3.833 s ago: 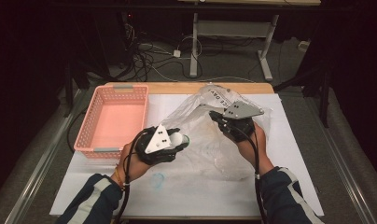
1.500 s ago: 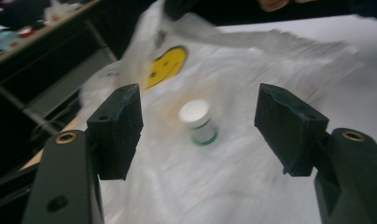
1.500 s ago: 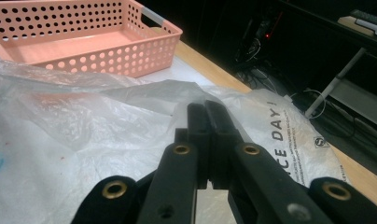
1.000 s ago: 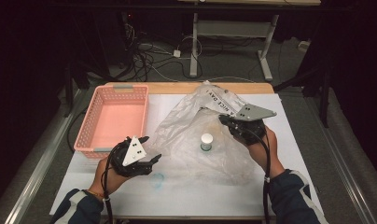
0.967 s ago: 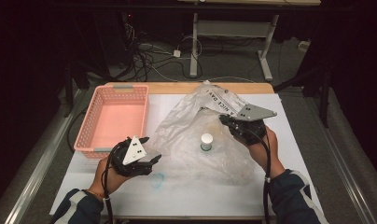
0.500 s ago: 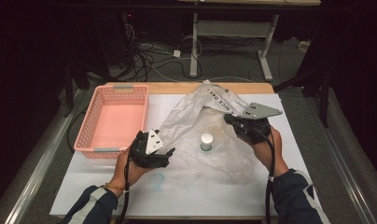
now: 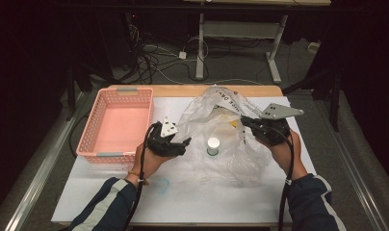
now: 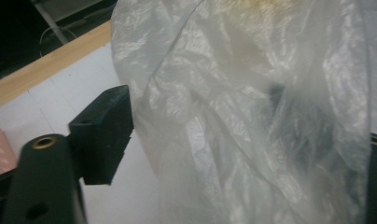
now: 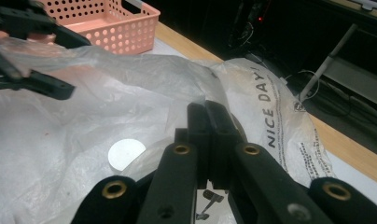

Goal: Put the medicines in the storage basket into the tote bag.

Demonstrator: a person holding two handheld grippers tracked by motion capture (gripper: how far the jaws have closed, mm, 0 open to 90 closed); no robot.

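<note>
Both tongs are matt black. The left tongs (image 7: 175, 143) and the right tongs (image 7: 252, 126) each carry a grey three-cornered plate on top and trail a black cable along the forearm. Their jaw arms show round brass-coloured screw eyes, seen in both gripper views. The person's sleeves (image 7: 103, 207) are dark blue with pale stripes.

One clear plastic bag (image 7: 226, 139), one small white-capped jar (image 7: 213, 146) inside it, one pink basket (image 7: 116, 126), and two claws sit over one bench (image 7: 192, 202).
</note>
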